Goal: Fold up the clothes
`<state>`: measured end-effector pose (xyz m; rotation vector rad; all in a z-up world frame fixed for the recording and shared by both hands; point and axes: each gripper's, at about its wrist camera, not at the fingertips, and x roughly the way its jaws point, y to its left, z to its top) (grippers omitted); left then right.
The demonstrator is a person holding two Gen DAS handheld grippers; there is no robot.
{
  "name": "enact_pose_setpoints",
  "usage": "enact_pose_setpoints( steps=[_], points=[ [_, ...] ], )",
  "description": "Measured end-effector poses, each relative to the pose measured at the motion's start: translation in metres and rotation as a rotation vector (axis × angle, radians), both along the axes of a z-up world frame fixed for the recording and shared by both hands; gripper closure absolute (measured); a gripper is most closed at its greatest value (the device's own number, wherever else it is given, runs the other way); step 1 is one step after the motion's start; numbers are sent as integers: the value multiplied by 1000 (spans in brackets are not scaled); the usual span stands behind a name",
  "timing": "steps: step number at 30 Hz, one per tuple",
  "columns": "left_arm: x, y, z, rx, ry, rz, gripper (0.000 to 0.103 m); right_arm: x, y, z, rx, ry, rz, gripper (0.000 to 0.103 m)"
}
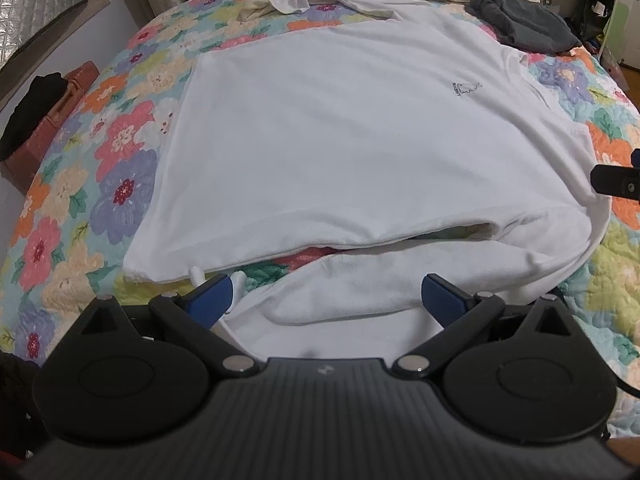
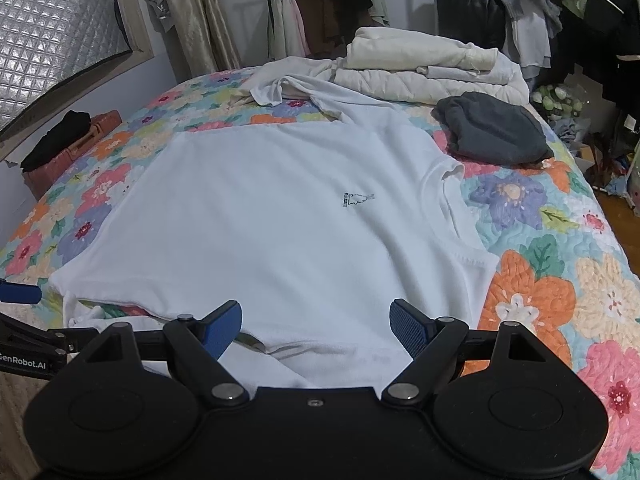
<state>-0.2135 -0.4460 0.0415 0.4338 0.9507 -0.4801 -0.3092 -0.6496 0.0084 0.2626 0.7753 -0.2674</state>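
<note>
A white T-shirt [image 1: 340, 140] with a small chest logo lies spread on the floral quilt [image 1: 116, 168]; it also shows in the right wrist view [image 2: 280, 220]. Its near sleeve is bunched toward me, with quilt showing in the fold. My left gripper [image 1: 328, 296] is open, its blue pads either side of the bunched white cloth. My right gripper [image 2: 316, 324] is open over the shirt's near edge. The right gripper's tip shows at the left wrist view's right edge [image 1: 616, 184]. The left gripper shows at the right wrist view's left edge [image 2: 20, 294].
A dark grey garment [image 2: 492, 128] lies at the far right of the bed. Cream folded bedding [image 2: 424, 68] and a crumpled white garment [image 2: 280, 84] lie at the far end. A brown bag with black cloth on it [image 2: 68, 144] sits left of the bed. Hanging clothes stand behind.
</note>
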Motion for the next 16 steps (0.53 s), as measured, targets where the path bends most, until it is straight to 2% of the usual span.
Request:
enact_pose_setpoints(
  steps=[16],
  points=[
    [0, 4, 1, -16, -12, 21, 0, 0, 1, -2, 8, 6, -5, 18]
  ],
)
